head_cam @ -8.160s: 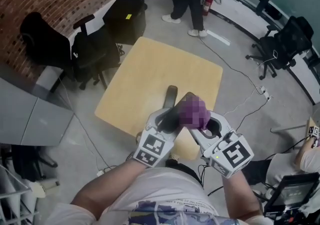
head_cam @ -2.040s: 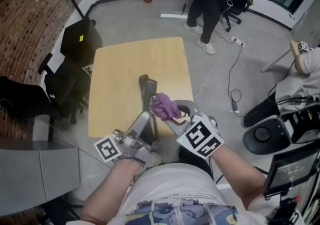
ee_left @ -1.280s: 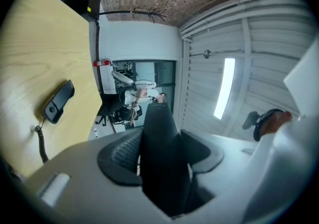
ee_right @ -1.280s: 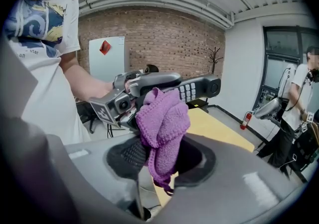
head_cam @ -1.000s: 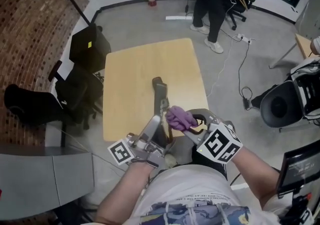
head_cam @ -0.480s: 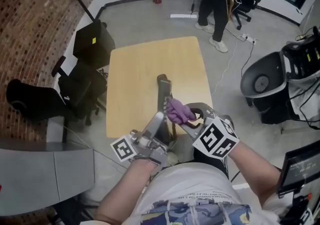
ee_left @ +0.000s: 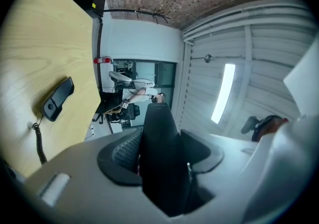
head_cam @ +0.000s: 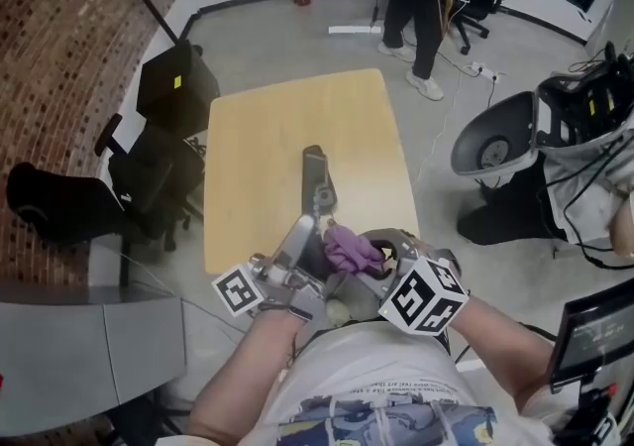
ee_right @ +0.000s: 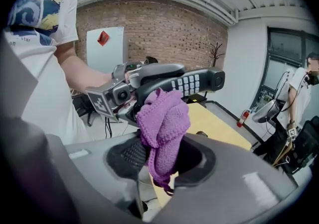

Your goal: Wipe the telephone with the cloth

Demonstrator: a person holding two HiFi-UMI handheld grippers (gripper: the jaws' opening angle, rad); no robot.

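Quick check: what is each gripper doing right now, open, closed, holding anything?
Left gripper: closed on the black plastic telephone handset.
Right gripper: closed on the purple knitted cloth.

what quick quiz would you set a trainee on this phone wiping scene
1. True or false: the purple cloth lies flat on the table.
2. What does the left claw grip? A the black handset; B a cup; C nothing.
3. Which claw holds the cloth?

Key
1. False: it is pinched between a claw's jaws, up off the table.
2. A.
3. The right claw.
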